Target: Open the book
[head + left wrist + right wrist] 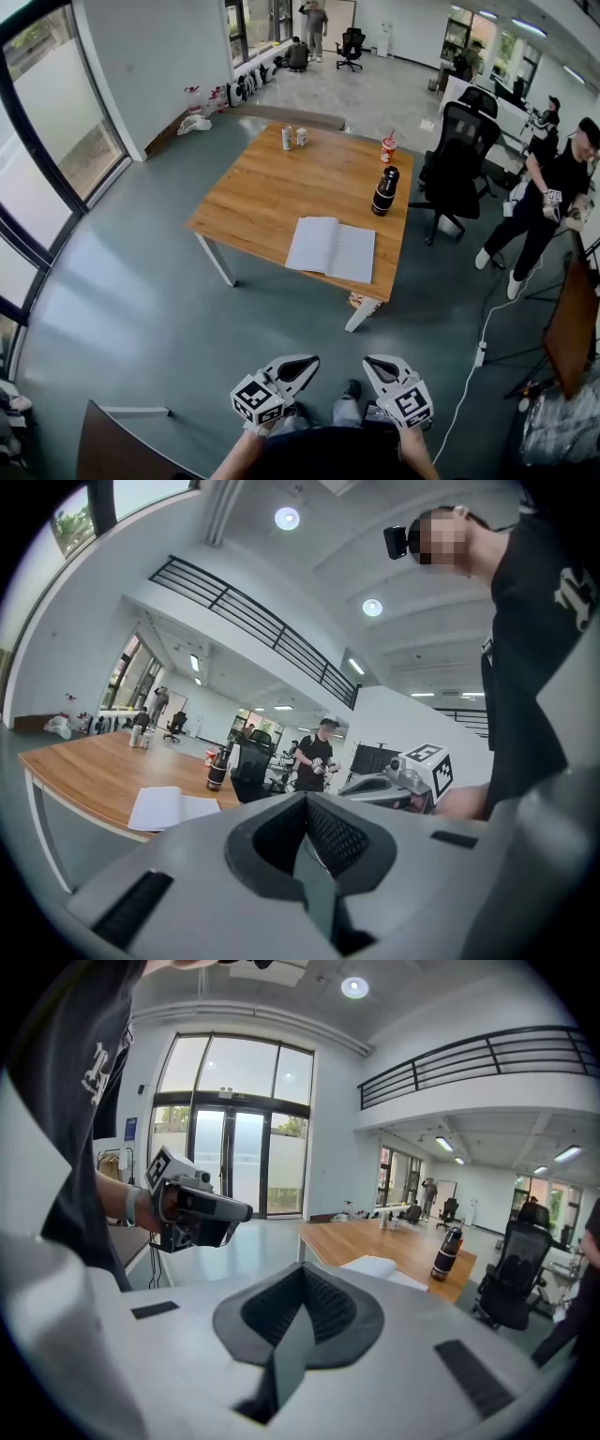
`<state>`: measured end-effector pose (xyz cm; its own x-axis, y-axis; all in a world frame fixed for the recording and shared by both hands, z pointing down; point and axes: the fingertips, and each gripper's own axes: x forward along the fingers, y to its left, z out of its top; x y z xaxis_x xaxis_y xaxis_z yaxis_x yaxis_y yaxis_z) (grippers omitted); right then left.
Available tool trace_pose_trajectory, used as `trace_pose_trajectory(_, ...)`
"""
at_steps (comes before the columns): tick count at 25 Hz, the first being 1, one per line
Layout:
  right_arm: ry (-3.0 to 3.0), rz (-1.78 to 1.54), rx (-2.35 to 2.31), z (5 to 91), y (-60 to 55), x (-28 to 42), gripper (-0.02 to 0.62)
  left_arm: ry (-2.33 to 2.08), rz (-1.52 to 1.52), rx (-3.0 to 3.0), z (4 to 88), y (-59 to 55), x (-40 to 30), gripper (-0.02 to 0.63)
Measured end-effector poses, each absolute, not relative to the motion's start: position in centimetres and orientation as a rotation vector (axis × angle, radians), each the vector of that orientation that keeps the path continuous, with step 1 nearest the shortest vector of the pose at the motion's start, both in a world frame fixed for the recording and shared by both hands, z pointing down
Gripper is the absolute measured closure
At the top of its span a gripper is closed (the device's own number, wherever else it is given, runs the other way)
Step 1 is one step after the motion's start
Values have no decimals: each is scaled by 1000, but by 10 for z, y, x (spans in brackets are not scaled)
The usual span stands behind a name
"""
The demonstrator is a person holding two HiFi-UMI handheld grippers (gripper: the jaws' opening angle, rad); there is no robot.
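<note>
The book (330, 248) lies spread open, pages up, near the counter's (262, 178) near edge, so the job looks done. The left gripper (302, 364) and right gripper (373, 366) hang well short of it, fingers (328, 841) together, empty.

One book (330, 248); one table (272, 186); two cans (287, 138); one bottle (385, 190); one cup (388, 148)

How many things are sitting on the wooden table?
5. The book lies near the front edge, the black bottle stands by the right edge, the red cup behind it, and two small cans side by side at the far edge. Nothing looks hidden.
</note>
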<state>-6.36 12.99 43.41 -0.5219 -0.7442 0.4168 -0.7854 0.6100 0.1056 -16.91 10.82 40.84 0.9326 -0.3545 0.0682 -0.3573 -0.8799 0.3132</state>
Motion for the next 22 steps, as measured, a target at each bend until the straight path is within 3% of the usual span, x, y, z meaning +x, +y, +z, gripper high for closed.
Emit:
trace_pose_trajectory(11, -2392, 119, 1182, 426, 158, -72, 609, -538, 15, 2780, 401, 136, -171, 600)
trace_pose_trajectory(22, -2446, 82, 1195, 415, 181, 21, 609, -600, -48, 2806, 379, 146, -63, 600)
